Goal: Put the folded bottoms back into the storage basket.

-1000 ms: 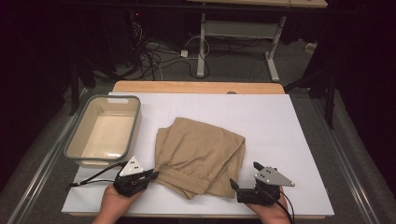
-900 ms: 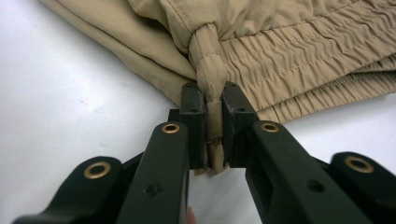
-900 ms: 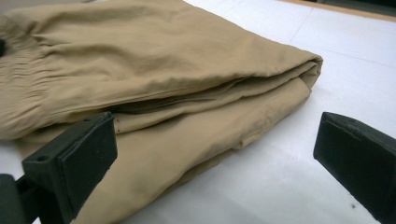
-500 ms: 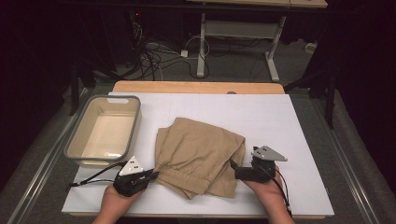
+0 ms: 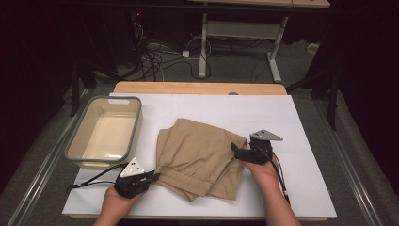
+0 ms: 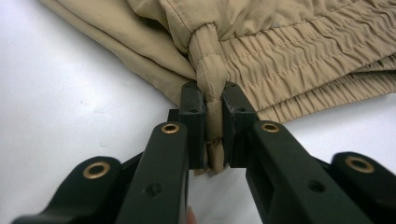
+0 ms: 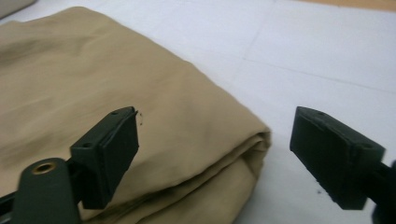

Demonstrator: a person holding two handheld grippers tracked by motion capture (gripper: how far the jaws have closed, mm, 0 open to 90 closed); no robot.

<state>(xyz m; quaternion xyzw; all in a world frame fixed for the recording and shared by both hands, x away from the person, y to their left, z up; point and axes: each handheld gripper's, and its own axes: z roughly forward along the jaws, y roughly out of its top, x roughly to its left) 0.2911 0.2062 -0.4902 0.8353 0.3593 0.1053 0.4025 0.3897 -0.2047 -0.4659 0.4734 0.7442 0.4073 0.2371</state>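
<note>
High view: right hand-held gripper point(image 5: 239, 151) had slid in from 5 o'clock to the tan shorts' point(image 5: 200, 157) 3 o'clock edge at mid-bench point(image 5: 301, 117); tub point(image 5: 136, 123) at 9 o'clock held nothing.

Left gripper view: left hand-held gripper point(image 6: 214, 122) clenched on the waistband.

Right gripper view: jaws just narrowing, astride the folded corner, not yet pinching.

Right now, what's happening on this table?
A person is working on folded tan shorts on a white table with a gripper in each hand. The left gripper is clamped on the elastic waistband at the near left corner. The right gripper straddles the folded right corner, its jaws have just been closing but not yet pressing. A beige bin sits at the left.
</note>
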